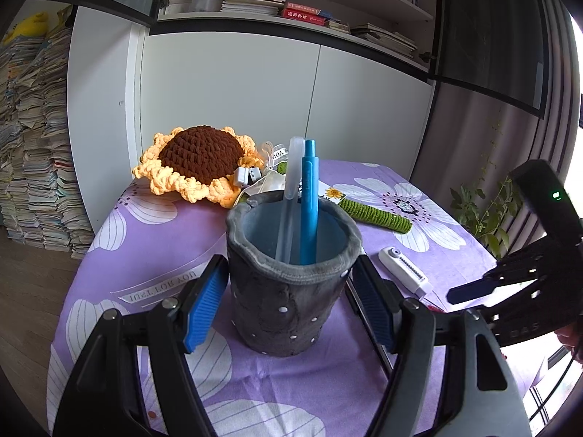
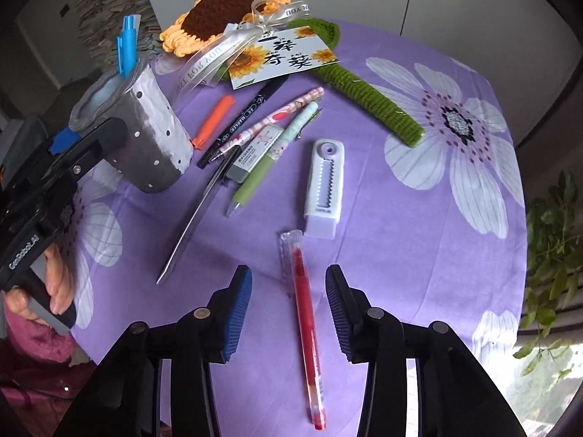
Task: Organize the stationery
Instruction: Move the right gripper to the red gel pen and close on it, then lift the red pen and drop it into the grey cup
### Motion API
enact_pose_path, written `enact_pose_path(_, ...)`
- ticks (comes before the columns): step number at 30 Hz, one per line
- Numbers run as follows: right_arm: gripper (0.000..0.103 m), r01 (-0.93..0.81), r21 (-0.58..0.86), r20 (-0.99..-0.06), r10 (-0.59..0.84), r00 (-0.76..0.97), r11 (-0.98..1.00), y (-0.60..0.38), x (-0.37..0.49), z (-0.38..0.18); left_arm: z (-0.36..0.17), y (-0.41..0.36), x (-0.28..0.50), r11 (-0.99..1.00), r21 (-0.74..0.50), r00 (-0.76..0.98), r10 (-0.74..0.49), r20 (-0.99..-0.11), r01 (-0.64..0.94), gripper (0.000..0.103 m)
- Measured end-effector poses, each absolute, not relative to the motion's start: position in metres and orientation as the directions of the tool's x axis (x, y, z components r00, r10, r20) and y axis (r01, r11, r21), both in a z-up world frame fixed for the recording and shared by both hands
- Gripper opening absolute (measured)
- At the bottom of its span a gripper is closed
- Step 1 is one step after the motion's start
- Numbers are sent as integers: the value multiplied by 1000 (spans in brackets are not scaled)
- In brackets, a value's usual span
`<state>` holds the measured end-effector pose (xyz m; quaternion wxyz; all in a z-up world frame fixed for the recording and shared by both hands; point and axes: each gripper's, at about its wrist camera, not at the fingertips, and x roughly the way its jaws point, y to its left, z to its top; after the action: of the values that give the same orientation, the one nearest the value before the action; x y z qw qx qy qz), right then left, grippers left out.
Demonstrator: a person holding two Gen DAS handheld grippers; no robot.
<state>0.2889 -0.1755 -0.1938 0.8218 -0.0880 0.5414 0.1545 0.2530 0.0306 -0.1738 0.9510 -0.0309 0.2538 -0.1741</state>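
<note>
A grey dotted fabric pen holder [image 1: 288,291] stands on the purple flowered cloth, and my left gripper [image 1: 289,269] is shut on it, blue pads pressing both sides. A blue pen [image 1: 309,200] and a translucent pen [image 1: 291,189] stand inside. In the right wrist view my right gripper [image 2: 288,273] points down at the cloth, open, with a red pen [image 2: 304,320] lying loose between its fingers. Beyond it lie a white correction tape [image 2: 324,185], a green pen [image 2: 277,153], a pink patterned pen [image 2: 277,116], a black marker [image 2: 244,120], an orange highlighter [image 2: 215,116], an eraser [image 2: 255,156] and a metal ruler [image 2: 196,215].
A crochet sunflower [image 2: 218,14] with a green stem [image 2: 368,98], ribbon and card [image 2: 288,54] lies at the far side of the table. A person's hand [image 2: 54,284] holds the left gripper's handle. A plant [image 2: 554,255] stands past the right table edge. Cabinets and bookshelves rise behind.
</note>
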Motion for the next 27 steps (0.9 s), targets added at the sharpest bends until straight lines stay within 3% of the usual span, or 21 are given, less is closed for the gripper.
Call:
enact_pose_path(6, 39, -374, -9, -936, 125, 331, 927, -161, 299, -210, -173, 30, 253, 938, -144, 810, -346, -473, 316, 71)
enact_pose_path(8, 17, -383, -20, -931, 123, 344, 923, -159, 297, -208, -173, 30, 253, 938, -143, 810, -345, -473, 316, 71)
enact_pose_path(9, 16, -385, -13, -932, 129, 340, 923, -159, 297, -207, -173, 30, 253, 938, -144, 810, -346, -473, 316, 71)
enact_pose_path(17, 15, -381, 5, -889, 178, 422, 925, -162, 273, -165, -173, 30, 253, 938, -144, 810, -346, -473, 316, 71)
enact_pose_path(27, 15, -406, 6, -746, 274, 607, 914, -154, 243, -90, -173, 30, 253, 938, -144, 810, -346, -473, 316, 71)
